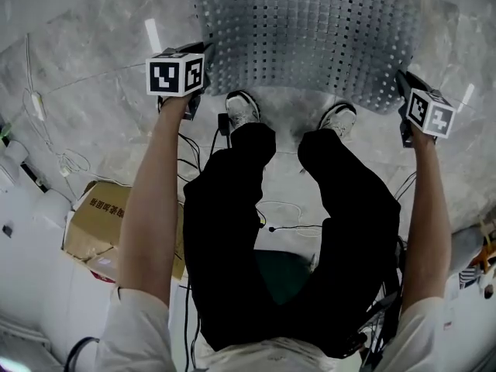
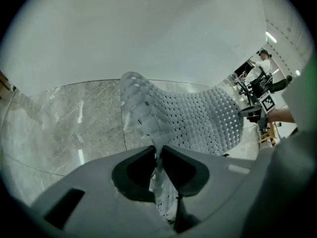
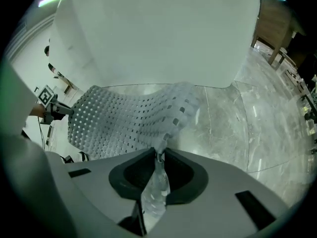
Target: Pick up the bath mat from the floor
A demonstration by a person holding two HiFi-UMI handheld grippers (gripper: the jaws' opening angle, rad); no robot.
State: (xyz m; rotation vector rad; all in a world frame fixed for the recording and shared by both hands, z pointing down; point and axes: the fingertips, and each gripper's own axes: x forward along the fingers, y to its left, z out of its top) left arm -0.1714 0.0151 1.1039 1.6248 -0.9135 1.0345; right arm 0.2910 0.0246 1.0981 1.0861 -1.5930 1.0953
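Observation:
The bath mat [image 1: 302, 29] is a pale grey rubber sheet full of small square holes, and its near edge is raised off the marble floor. My left gripper [image 1: 201, 53] is shut on the mat's near left corner and my right gripper [image 1: 401, 82] on its near right corner. In the left gripper view the mat [image 2: 198, 118] folds down into the jaws, where the left gripper [image 2: 158, 155] pinches it. The right gripper view shows the mat [image 3: 129, 118] hanging the same way, pinched by the right gripper [image 3: 159, 155].
The person's two shoes [image 1: 242, 108] [image 1: 339, 117] stand just behind the mat's near edge. A cardboard box [image 1: 93, 223] lies at the left, with loose cables [image 1: 279, 223] on the floor. A white wall [image 2: 148, 38] rises beyond the mat.

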